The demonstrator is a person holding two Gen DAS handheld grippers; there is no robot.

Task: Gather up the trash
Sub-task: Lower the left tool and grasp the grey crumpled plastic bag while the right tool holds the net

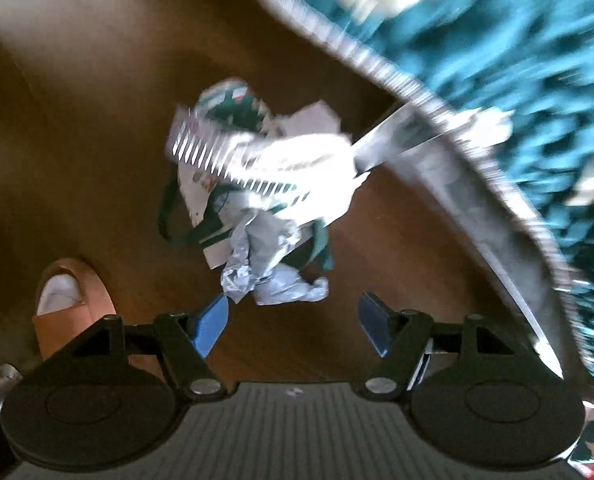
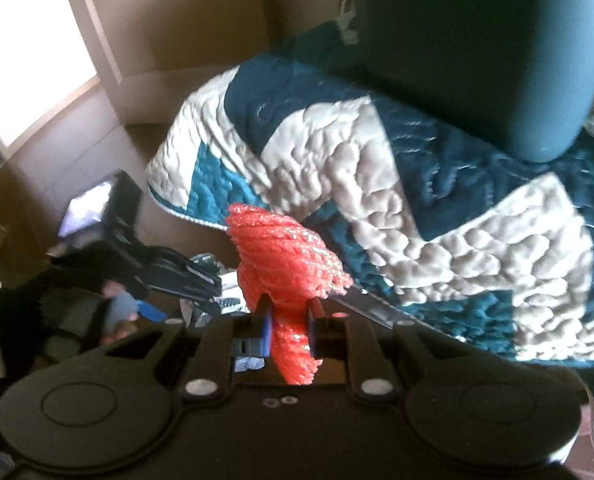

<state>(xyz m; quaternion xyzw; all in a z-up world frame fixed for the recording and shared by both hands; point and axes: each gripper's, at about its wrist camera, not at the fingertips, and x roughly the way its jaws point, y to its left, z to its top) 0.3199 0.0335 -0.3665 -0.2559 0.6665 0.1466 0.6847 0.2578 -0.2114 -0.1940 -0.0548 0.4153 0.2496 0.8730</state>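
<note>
Left tool spread above crumpled wrappers — right tool pinching red netting.

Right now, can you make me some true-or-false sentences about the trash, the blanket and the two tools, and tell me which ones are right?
1. The right tool pinches a bunch of red netting. True.
2. The left tool is squeezing the crumpled paper trash. False: its blue fingers stand apart with nothing between them; the trash lies on the brown floor just ahead.
3. The quilt is teal and white. True.
4. The paper trash lies on top of the quilt. False: it lies on the floor beside the quilt's edge.
5. A foot in a tan sandal shows beside the left tool. True.
</note>
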